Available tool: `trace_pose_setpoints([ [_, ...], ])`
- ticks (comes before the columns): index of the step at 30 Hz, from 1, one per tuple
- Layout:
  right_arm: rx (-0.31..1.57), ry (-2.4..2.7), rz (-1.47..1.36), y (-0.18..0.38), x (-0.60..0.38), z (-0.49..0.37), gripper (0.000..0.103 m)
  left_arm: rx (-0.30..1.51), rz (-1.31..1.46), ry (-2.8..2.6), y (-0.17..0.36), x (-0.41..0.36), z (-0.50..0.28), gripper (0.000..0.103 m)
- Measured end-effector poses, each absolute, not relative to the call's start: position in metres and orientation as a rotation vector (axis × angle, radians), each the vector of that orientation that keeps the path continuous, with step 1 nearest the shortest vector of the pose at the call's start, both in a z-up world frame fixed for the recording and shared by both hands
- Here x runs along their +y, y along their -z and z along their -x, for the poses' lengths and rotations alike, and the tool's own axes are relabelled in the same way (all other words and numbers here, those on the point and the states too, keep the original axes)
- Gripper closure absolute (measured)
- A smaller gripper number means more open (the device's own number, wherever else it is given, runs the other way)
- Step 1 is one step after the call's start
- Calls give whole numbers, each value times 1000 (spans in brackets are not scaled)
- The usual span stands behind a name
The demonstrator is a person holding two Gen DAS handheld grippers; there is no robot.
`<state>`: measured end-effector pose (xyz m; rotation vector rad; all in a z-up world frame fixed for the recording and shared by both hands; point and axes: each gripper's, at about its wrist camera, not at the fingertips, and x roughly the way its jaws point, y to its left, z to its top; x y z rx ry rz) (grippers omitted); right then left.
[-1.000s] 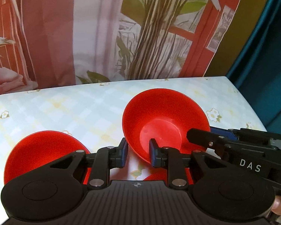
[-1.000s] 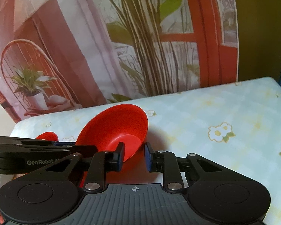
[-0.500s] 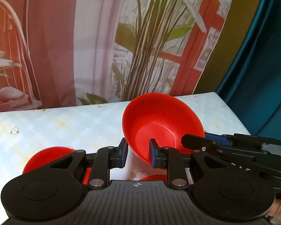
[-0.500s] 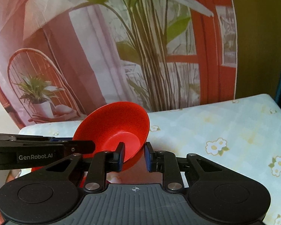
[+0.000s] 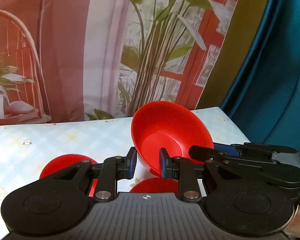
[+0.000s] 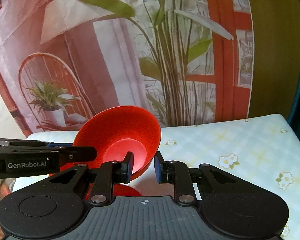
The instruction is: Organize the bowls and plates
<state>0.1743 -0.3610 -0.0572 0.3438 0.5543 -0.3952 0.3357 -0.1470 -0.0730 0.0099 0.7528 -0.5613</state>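
Observation:
A red bowl (image 5: 170, 132) hangs tilted above the table, held at two sides of its rim. My left gripper (image 5: 148, 165) is shut on the near rim, one pad inside the bowl and one outside. My right gripper (image 5: 206, 150) reaches in from the right and clamps the bowl's right edge. In the right wrist view the same bowl (image 6: 122, 132) sits between the pads of my right gripper (image 6: 144, 167), while the left gripper (image 6: 78, 150) holds its left edge. Two more red dishes lie on the table below: one at the left (image 5: 68, 164), one under the bowl (image 5: 154, 184).
The table (image 5: 60, 136) wears a pale checked cloth with small flowers. Behind it hangs a printed backdrop (image 5: 110, 50) of plants and a red window. A teal curtain (image 5: 270, 70) hangs at the right, past the table's right edge (image 6: 294, 132).
Both grippers have risen with the red bowl held between them. The table and the red dishes on it have dropped lower and look smaller; more of the backdrop shows.

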Motion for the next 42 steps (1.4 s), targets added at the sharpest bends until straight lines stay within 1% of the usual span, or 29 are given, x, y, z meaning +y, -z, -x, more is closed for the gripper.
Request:
trace_pose_setpoints([
  [9, 562, 393, -316, 49, -338, -166, 82, 746, -16, 573, 68, -132, -315, 77],
  [24, 590, 378, -297, 53, -311, -159, 82, 771, -17, 570, 74, -115, -298, 77],
  [42, 651, 382, -299, 75, -308, -159, 82, 853, -30, 606, 101, -117, -296, 77],
])
